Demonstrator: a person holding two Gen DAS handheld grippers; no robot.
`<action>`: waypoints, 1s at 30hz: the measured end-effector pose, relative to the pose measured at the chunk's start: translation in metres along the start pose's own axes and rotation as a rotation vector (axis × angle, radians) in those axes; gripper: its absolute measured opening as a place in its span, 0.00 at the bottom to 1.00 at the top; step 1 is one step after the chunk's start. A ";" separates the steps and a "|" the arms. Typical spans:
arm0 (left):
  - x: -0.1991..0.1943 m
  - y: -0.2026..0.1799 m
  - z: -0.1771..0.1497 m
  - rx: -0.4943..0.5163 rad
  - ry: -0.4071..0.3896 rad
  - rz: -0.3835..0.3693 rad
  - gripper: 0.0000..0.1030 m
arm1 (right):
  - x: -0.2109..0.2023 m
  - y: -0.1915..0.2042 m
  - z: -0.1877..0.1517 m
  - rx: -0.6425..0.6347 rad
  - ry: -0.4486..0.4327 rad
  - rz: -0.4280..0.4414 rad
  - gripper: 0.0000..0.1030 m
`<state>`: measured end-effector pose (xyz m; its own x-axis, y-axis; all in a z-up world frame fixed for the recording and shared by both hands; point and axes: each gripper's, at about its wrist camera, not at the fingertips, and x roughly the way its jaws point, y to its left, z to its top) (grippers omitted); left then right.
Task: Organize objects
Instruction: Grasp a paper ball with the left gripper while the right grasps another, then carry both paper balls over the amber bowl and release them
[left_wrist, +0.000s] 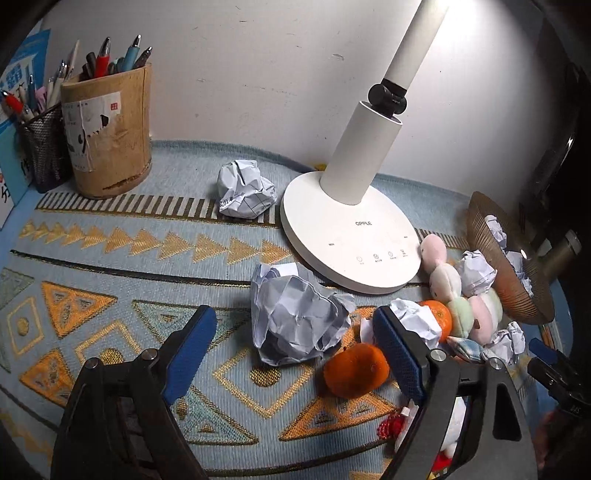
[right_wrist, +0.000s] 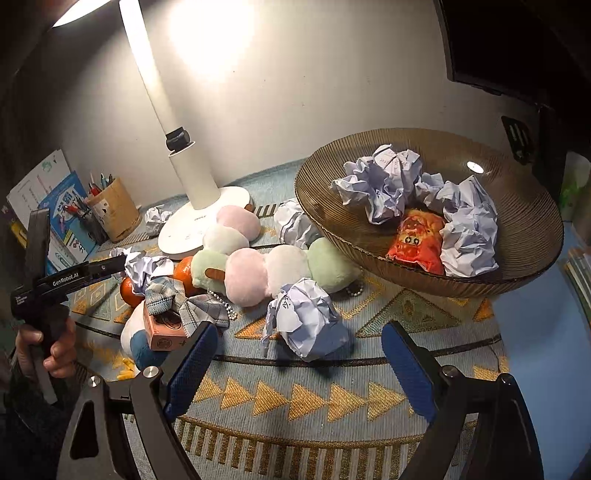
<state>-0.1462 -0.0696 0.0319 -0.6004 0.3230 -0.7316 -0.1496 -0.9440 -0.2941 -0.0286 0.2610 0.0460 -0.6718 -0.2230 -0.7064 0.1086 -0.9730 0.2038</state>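
**Ana:** Both tongs are spread with nothing between the pads. The left tongs (left_wrist: 293, 350) frame a big crumpled paper ball (left_wrist: 299, 317) at lower centre of the left view, clear of both pads; the right tongs (right_wrist: 295, 363) sit below another paper wad (right_wrist: 306, 319) at centre of the right view.

**Ben:** How would that paper handle?

**Ana:** I'd judge it very light, springy and crushable. It should give under the pads and not slip. Best taken across its widest middle, where the folds bunch thickest, not by a loose flap.

**Ben:** Anything crowding it?

**Ana:** A tangerine (left_wrist: 356, 371) lies just right of the big ball, beside the right pad, and would likely roll if nudged. The plush dumpling toy (right_wrist: 255, 271) is soft and sits above the wad.

**Ben:** Where would it go?

**Ana:** Probably the ribbed brown bowl (right_wrist: 532, 266) at right, tilted on the worktop (right_wrist: 306, 402), already holding paper.
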 end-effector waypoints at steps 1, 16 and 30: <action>0.004 0.002 0.000 -0.013 0.007 -0.019 0.71 | 0.003 0.000 0.000 0.004 0.009 0.004 0.87; -0.028 0.005 -0.004 -0.053 -0.092 -0.030 0.38 | 0.033 0.002 0.002 0.004 0.070 -0.004 0.44; -0.102 -0.102 -0.031 0.098 -0.169 -0.163 0.38 | -0.048 -0.013 -0.030 -0.030 0.019 0.024 0.43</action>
<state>-0.0452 -0.0043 0.1177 -0.6835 0.4636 -0.5637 -0.3259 -0.8849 -0.3327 0.0243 0.2830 0.0567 -0.6550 -0.2467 -0.7142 0.1466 -0.9687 0.2002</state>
